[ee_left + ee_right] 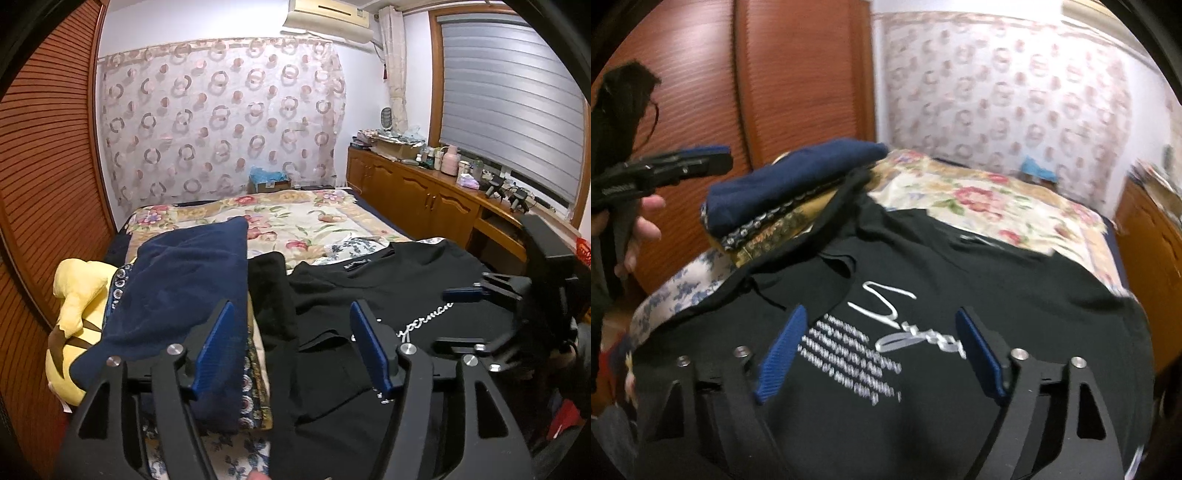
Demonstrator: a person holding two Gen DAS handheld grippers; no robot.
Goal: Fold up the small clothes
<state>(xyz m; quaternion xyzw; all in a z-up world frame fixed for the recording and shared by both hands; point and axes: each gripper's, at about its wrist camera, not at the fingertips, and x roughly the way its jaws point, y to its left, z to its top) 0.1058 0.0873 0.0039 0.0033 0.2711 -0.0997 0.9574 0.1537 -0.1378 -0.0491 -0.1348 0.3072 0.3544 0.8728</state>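
Black T-shirt (pixel 960 280) lies spread face-up on the bed (pixel 979 206), white script lettering showing across its chest; left tool (pixel 291 339) hangs above its sleeve side, blue pads spread wide and gripping nothing; right tool (pixel 882 350) hovers over the print, pads spread too, empty; folded navy garment (pixel 184 288) sits on a stack beside the shirt, yellow plush toy (pixel 77 295) at the edge

Black T-shirt (pixel 960 273): white script and rows of white print. Beside it, folded garment (pixel 184 280): navy, over dark cloth with pale ring pattern. Bedspread (pixel 295 218) beyond the shirt: cream, red flowers, gold border. Plush toy (pixel 79 295): yellow. Gripper pads (pixel 781 350): blue.
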